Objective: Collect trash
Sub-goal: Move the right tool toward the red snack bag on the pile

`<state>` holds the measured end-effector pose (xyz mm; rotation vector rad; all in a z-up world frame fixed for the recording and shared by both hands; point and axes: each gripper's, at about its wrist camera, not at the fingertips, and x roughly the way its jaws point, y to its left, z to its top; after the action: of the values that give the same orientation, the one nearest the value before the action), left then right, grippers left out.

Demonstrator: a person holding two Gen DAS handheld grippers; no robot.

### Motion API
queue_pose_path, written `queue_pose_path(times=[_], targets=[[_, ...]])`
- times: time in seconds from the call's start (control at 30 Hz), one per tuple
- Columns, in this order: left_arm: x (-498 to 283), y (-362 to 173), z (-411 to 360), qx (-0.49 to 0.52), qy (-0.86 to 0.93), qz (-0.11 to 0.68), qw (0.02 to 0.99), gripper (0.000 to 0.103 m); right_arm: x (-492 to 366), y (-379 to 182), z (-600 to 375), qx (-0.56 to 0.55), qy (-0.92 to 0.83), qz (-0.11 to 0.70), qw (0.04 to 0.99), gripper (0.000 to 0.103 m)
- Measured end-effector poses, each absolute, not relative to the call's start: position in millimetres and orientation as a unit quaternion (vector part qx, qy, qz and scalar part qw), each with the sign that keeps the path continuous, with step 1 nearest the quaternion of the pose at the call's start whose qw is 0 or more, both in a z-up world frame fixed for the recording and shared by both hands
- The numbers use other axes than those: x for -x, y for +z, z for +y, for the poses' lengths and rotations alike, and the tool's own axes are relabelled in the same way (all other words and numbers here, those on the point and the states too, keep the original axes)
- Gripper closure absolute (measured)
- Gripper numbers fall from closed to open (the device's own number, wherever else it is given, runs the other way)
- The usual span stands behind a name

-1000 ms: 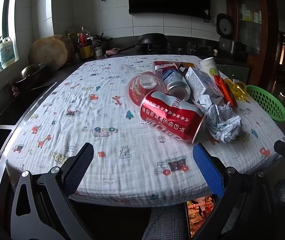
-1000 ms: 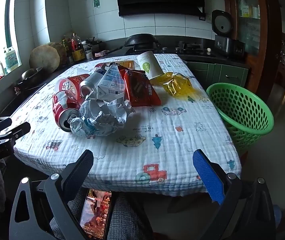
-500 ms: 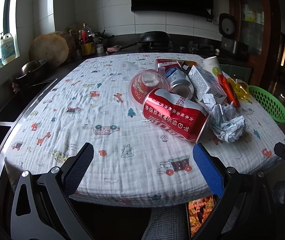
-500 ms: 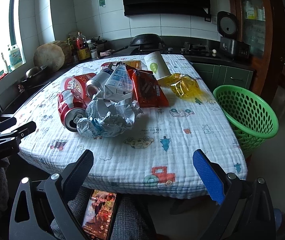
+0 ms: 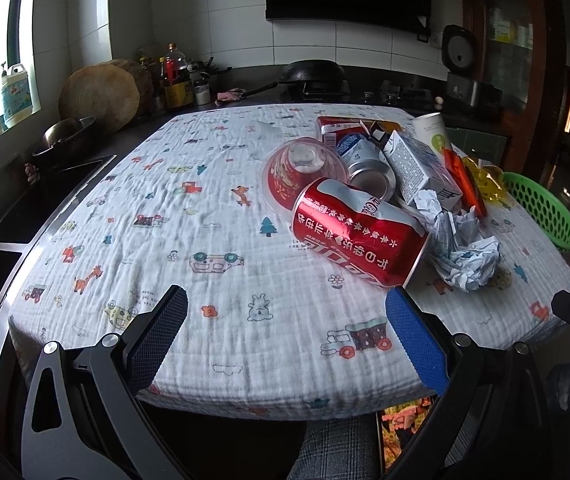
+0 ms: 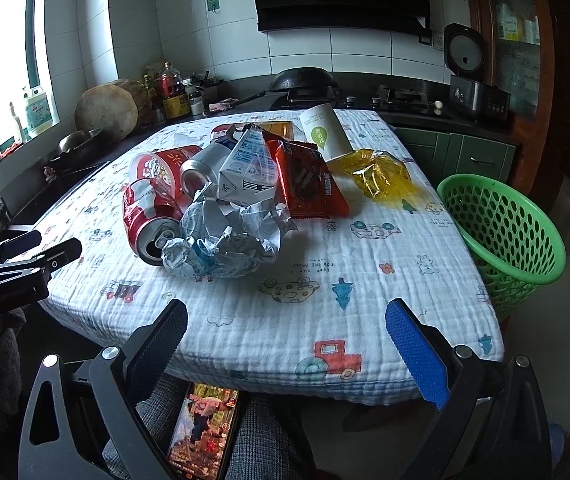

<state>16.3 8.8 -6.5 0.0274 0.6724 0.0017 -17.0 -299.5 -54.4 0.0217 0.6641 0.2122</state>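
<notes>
Trash sits heaped on the tablecloth (image 6: 365, 280) — a red can (image 5: 359, 232), crumpled paper (image 6: 225, 236), a milk carton (image 6: 249, 172), an orange snack wrapper (image 6: 309, 180) and yellow cellophane (image 6: 373, 176) — with the green basket (image 6: 505, 232) just beside the table's right edge. Over the last second you've brought both grippers closer: the can looms larger to the left gripper (image 5: 285, 320), the paper to the right gripper (image 6: 285, 320). Both have their fingers spread wide and empty, so nothing is collected yet. Behind the table runs a dark kitchen counter — wok (image 6: 301, 78), bottles, a sink at your left.
</notes>
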Motion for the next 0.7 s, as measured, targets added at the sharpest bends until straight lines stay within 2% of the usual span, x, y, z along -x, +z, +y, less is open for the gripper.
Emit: queue_pose_path(times=[0.7], targets=[[-30.5,-0.5,11.3,-0.016,0.006,0.331,0.944,0.005,2.4,-52.7,-294.9,-0.004,0.114,0.330,0.937,0.006]])
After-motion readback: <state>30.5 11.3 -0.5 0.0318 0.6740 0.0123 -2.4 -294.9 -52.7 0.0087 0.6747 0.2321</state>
